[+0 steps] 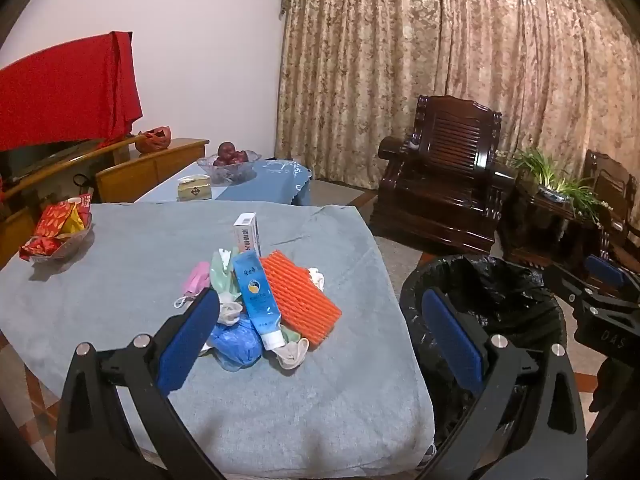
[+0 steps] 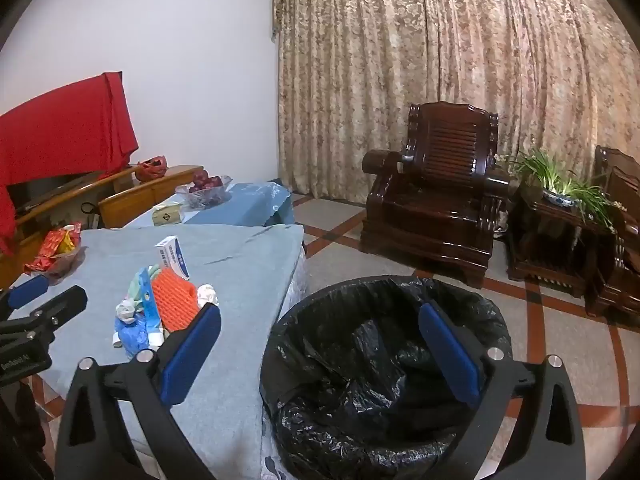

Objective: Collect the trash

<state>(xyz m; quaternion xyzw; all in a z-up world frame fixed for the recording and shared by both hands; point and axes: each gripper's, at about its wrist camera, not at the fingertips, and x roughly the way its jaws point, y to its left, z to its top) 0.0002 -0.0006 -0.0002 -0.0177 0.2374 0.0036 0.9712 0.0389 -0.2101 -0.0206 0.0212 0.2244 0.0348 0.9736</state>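
Observation:
A pile of trash lies on the grey-blue cloth table [image 1: 120,280]: a blue tube [image 1: 256,296], an orange foam net [image 1: 300,296], a white box [image 1: 247,234], a pink mask [image 1: 196,280], a blue crumpled bag [image 1: 236,344] and tissues. My left gripper [image 1: 320,336] is open and empty, just in front of the pile. My right gripper [image 2: 320,352] is open and empty above the black-lined bin [image 2: 384,380]. The pile also shows in the right wrist view, with the orange net [image 2: 174,300] at its middle. The bin [image 1: 492,312] stands right of the table.
A glass dish of red snack packets [image 1: 56,232] sits at the table's left. Behind is a second table with a fruit bowl [image 1: 230,162] and tissue box [image 1: 194,188]. A dark wooden armchair [image 2: 436,196] and a plant stand [image 2: 560,200] stand by the curtain.

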